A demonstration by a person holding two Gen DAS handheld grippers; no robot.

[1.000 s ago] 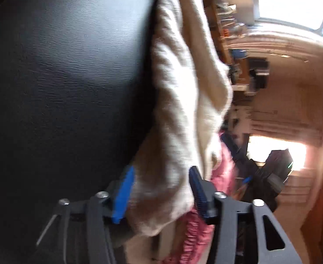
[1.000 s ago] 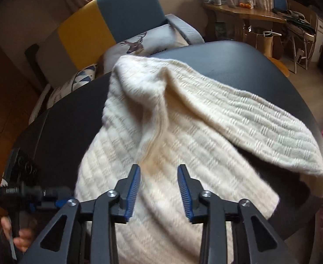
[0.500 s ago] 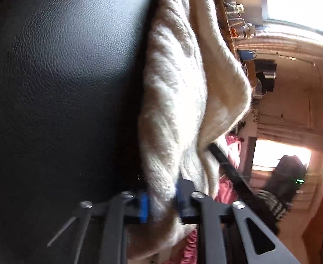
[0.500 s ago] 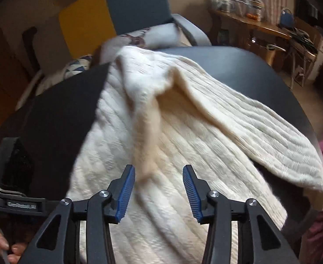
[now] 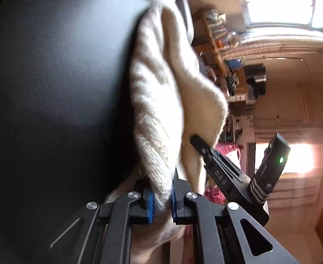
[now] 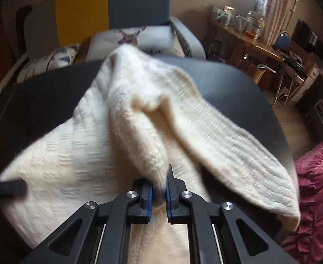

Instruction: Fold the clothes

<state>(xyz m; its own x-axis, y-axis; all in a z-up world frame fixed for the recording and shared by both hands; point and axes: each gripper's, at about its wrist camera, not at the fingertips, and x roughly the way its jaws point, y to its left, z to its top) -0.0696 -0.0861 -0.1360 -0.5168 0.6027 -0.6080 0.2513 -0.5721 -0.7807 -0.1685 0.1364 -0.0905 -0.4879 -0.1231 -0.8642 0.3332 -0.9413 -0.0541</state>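
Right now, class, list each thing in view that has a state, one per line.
Left claw: shut on the cream sweater.
Right claw: shut on a raised fold of the sweater.
Cream sweater: rumpled, partly lifted, not yet folded, on the black table.
Device light: lit green.

Round black table (image 6: 238,83), leather-like top; cream knit sweater (image 6: 73,154) draped across, near edge apparently overhanging.

A black round table (image 6: 245,88) fills the foreground; behind it stands an armchair (image 6: 137,2) in yellow and grey-blue, holding a deer-print cushion (image 6: 130,36); right of the table a cluttered wooden shelf (image 6: 247,37); nearer, pink ruffled fabric (image 6: 315,187).
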